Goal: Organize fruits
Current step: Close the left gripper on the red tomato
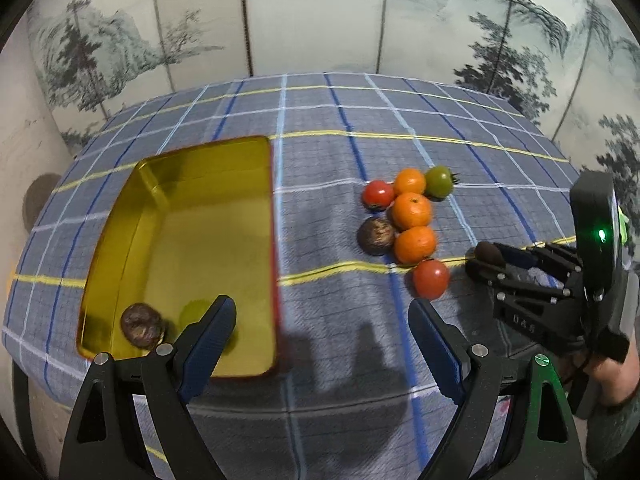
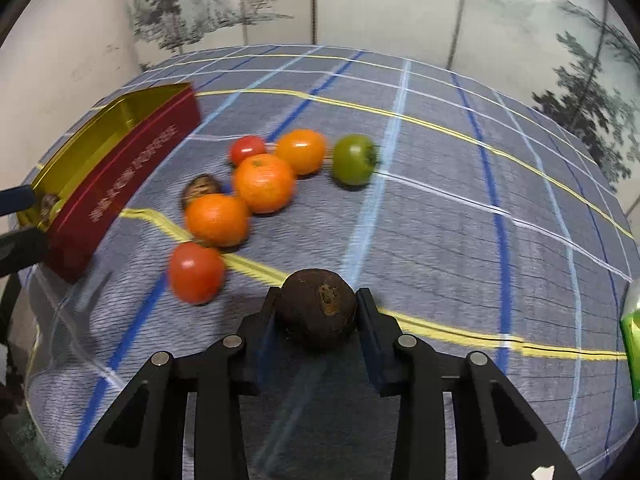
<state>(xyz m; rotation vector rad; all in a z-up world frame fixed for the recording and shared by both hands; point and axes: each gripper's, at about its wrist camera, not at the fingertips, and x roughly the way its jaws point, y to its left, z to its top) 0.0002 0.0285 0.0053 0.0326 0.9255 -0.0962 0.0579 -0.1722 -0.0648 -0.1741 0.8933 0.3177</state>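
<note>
- Our right gripper (image 2: 316, 312) has its jaws closed on a dark brown round fruit (image 2: 316, 312), which sits squarely between the two pads, above the checked tablecloth (image 2: 440, 220)
- Our left gripper (image 1: 322, 336) holds its jaws wide apart with nothing between them, hovering over the near right corner of the gold tray (image 1: 120, 216)
- The gold tray is our landmark: it has a red outer wall and already contains one brown fruit (image 1: 141, 325) in its near corner, with what appears to be a green fruit (image 1: 196, 312) beside it, partly hidden by the left finger
- To the right of the tray, apart from it, lies the loose cluster: three oranges, the middle one (image 1: 412, 210) central, two red tomatoes (image 1: 431, 278), a green tomato (image 1: 439, 181) farthest from the tray, and another brown fruit (image 1: 376, 235) nearest it
- In our judgement the step in hand is carrying the gripped fruit to the tray; we should lift it high enough to pass over the cluster and the red wall
- We should lower it close to the tray floor beside the brown fruit before opening, so that it does not roll
- We should keep the left gripper away from the drop spot to avoid a collision
</note>
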